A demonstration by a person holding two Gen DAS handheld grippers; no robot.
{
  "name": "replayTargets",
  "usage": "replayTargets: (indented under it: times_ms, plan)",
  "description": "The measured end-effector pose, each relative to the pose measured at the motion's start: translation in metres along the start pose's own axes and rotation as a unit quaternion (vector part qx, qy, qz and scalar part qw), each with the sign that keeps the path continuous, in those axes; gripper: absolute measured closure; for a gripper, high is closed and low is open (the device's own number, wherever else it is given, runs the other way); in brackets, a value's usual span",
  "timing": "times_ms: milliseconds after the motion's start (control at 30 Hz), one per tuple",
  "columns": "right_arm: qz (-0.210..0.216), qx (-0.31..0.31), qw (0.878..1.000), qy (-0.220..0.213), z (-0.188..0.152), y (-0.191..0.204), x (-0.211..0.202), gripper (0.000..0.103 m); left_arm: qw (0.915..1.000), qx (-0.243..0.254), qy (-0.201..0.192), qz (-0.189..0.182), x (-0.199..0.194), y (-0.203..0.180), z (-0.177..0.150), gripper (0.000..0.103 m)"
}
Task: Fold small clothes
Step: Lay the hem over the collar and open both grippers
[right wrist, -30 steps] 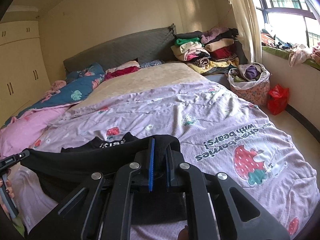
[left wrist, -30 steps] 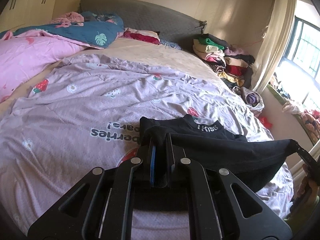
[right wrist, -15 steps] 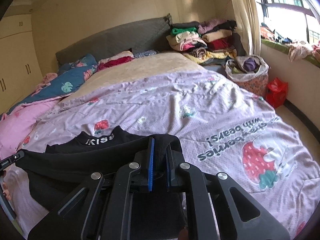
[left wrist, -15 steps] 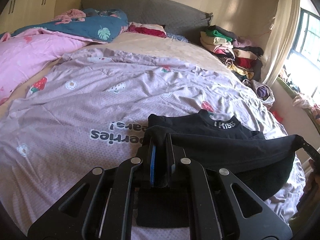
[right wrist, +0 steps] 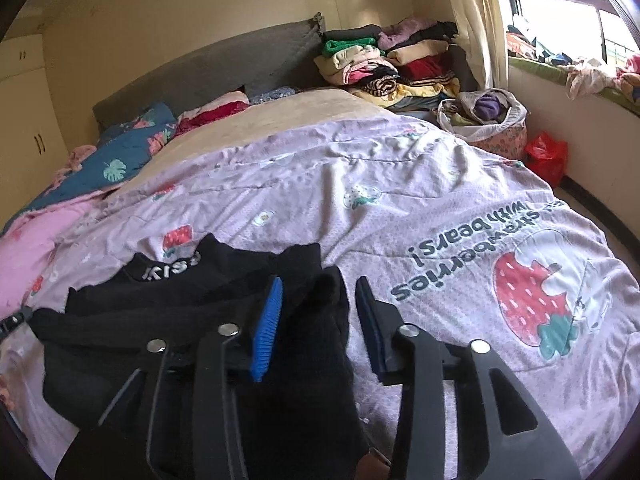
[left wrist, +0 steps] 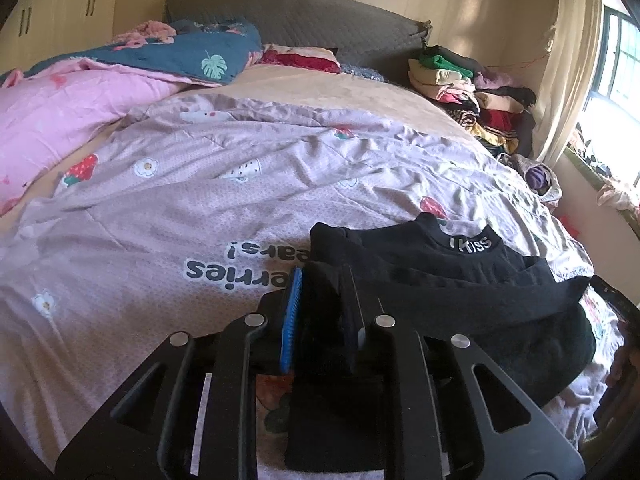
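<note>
**Mia:** What is the left gripper (left wrist: 322, 304) doing?

**Ben:** It looks a little apart. A fold of the black top (left wrist: 472, 276) sits between its fingers, by the blue pad (left wrist: 291, 320). I cannot tell for sure if it is pinching or letting go.

**Mia:** And the right gripper (right wrist: 318, 312)?

**Ben:** Its fingers are wide apart. The cloth lies loose in the gap. It leans by the blue finger and does not reach the dark finger (right wrist: 370, 320) at 3 o'clock.

**Mia:** Where is the top?

**Ben:** It lies on the purple blanket (left wrist: 168, 216) at the near end of the bed. In the left view it runs from the gripper out to 3 o'clock. The collar with white letters (left wrist: 470, 243) is at 1 o'clock.

**Mia:** Is it folded?

**Ben:** Partly, I think. The bottom edge is laid up over the body, just under the collar. So one fold looks done.

**Mia:** What is left?

**Ben:** Both grippers need to come off the cloth. It is a wide strip, so it may need one more fold from the side. Far off at 1 o'clock is a pile of clothes (left wrist: 468, 92) by the grey headboard (left wrist: 304, 20).
</note>
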State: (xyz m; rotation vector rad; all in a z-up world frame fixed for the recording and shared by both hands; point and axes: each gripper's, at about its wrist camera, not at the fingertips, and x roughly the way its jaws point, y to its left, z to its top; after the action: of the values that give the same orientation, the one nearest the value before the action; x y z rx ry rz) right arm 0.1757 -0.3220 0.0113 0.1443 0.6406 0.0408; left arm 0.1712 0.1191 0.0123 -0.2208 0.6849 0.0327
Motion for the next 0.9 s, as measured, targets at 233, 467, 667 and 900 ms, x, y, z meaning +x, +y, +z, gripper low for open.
replayTargets:
  times_ms: [233, 467, 667, 900]
  plan:
    - [0.024, -0.06, 0.998, -0.015, -0.003, 0.019, -0.021, 0.057, 0.9991, 0.03, -0.021, -0.019, -0.023, -0.018, -0.001, 0.068]
    - [0.093, -0.127, 0.987, 0.037, -0.014, 0.053, -0.025, 0.073, 0.9942, 0.087, 0.011, -0.062, -0.02, -0.054, -0.017, 0.1]
    - [0.087, -0.184, 0.972, 0.118, -0.041, 0.08, -0.003, 0.082, 0.9879, 0.122, 0.072, -0.062, 0.008, -0.071, -0.039, 0.101]
    - [0.059, -0.189, 0.969, 0.148, -0.054, 0.08, 0.024, 0.084, 0.9841, 0.134, 0.11, -0.04, 0.032, -0.068, -0.053, 0.101]
